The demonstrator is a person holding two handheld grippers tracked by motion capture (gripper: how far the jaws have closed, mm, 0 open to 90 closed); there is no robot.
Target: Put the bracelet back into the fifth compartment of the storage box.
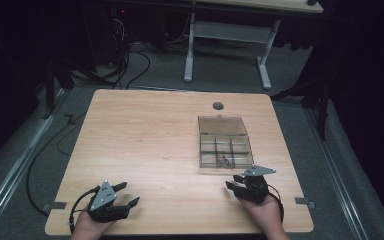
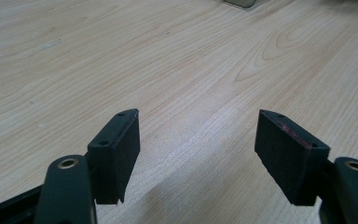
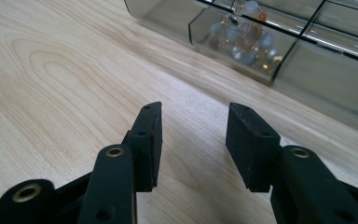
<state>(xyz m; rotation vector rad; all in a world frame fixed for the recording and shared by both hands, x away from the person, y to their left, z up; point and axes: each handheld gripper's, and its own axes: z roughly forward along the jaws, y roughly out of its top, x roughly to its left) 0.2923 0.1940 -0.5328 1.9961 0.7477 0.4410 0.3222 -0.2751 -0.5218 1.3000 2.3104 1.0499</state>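
High view puts the clear smoky plastic compartment box (image 1: 225,142) on the right half of the light wood-grain surface (image 1: 145,145), lid tipped open at the back, and honestly there's no brand, label or lettering readable on it anywhere. It's split into small cells by thin see-through dividers. One near cell holds a little heap of beads (image 3: 247,44), pale bluish-white, orange and some gold bits, a bit blurry in the right gripper view. The other cells are too hazy to tell.

The right gripper (image 1: 237,182) sits just in front of the box's near edge, apart from it, fingers (image 3: 147,140) partly spread with bare wood between them. The left gripper (image 1: 127,194) is well off at the near left corner, fingers (image 2: 116,149) spread wide over plain wood, holding nothing.
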